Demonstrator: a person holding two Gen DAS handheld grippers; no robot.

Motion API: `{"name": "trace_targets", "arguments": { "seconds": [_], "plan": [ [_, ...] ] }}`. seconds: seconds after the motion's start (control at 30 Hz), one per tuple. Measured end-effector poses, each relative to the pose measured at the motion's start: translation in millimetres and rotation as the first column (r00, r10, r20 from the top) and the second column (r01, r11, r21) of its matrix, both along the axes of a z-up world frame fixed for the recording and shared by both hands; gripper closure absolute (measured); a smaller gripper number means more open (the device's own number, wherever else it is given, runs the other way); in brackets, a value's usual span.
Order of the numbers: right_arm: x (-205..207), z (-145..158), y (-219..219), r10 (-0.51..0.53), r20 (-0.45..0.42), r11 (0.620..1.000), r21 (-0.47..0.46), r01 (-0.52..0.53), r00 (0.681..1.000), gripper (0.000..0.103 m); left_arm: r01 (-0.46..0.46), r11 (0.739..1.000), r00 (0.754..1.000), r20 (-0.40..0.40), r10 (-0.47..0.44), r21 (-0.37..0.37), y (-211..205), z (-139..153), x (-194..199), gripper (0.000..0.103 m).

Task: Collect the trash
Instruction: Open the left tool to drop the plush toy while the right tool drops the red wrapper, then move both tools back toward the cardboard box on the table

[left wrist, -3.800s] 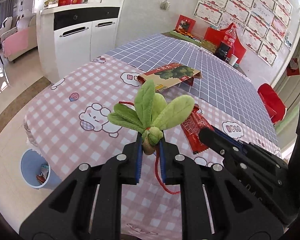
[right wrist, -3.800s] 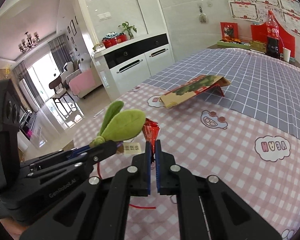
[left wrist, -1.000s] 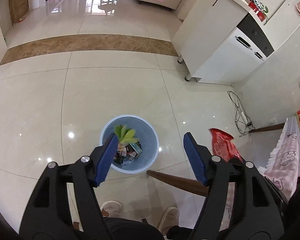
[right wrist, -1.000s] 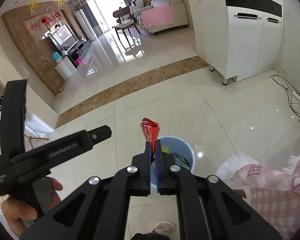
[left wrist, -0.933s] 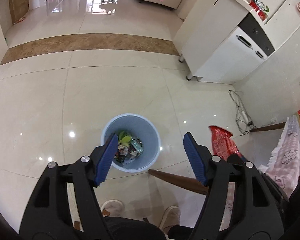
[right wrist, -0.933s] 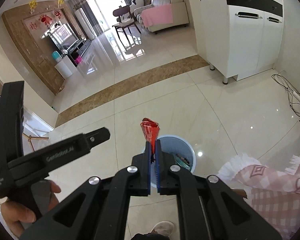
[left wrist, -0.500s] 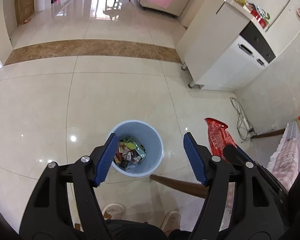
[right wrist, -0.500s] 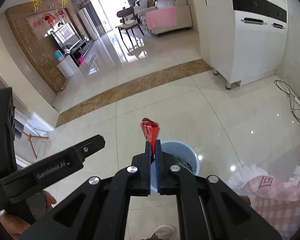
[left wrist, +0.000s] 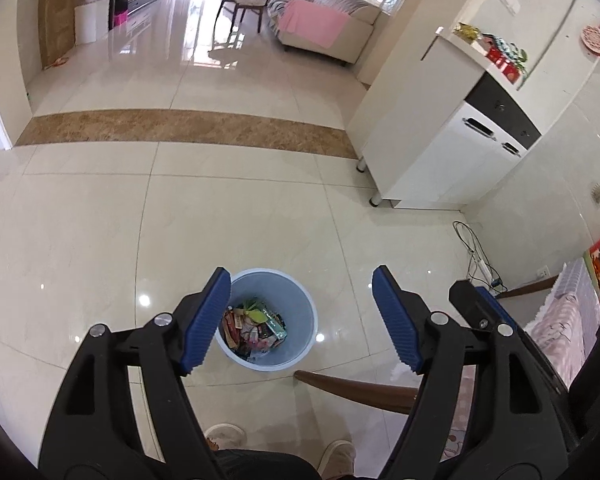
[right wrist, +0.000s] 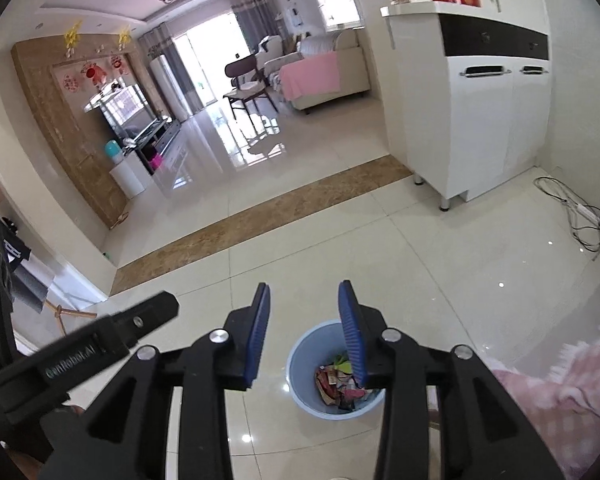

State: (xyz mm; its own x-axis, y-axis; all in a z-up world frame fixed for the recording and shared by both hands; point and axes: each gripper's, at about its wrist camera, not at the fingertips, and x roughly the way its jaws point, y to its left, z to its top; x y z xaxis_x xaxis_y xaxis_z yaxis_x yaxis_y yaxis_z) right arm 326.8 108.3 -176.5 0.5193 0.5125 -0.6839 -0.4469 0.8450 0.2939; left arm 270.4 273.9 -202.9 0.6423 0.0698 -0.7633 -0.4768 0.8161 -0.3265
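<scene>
Trash is lying in the blue bin (left wrist: 266, 320) on the floor; my right gripper (right wrist: 304, 332), jaws just opening, is now empty of its red wrapper; my left gripper (left wrist: 300, 320) is hanging released; both deliveries look done.

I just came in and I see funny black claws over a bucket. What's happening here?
A person is tidying up trash with a gripper in each hand. Both are held above the blue bin on the floor. The left gripper is open and empty. The right gripper has just been opening, and nothing is between its fingers. The bin already holds a pile of wrappers.
</scene>
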Motion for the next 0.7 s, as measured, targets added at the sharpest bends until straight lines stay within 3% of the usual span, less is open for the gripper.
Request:
{"name": "trace_targets", "arguments": {
  "seconds": [0.23,0.4,0.57,0.7],
  "plan": [
    [-31,36,-56,-0.114,0.075,0.993,-0.013,0.115,0.991,0.059,0.079,0.995,0.995,0.063,-0.083,0.057,-45,35,-10,0.031],
    [-55,63,-109,-0.193,0.123,0.981,0.013,0.193,0.973,0.056,0.169,0.981,0.976,0.120,-0.180,0.093,-93,65,-23,0.030],
    [-87,86,-170,-0.291,0.172,0.957,0.041,0.288,0.941,0.053,0.262,0.954,0.945,0.163,-0.284,0.144,-150,90,-36,0.029],
    [-111,95,-218,-0.374,0.193,0.927,0.049,0.371,0.907,0.051,0.356,0.918,0.904,0.182,-0.386,0.176,-205,107,-45,0.029]
  ]
}}
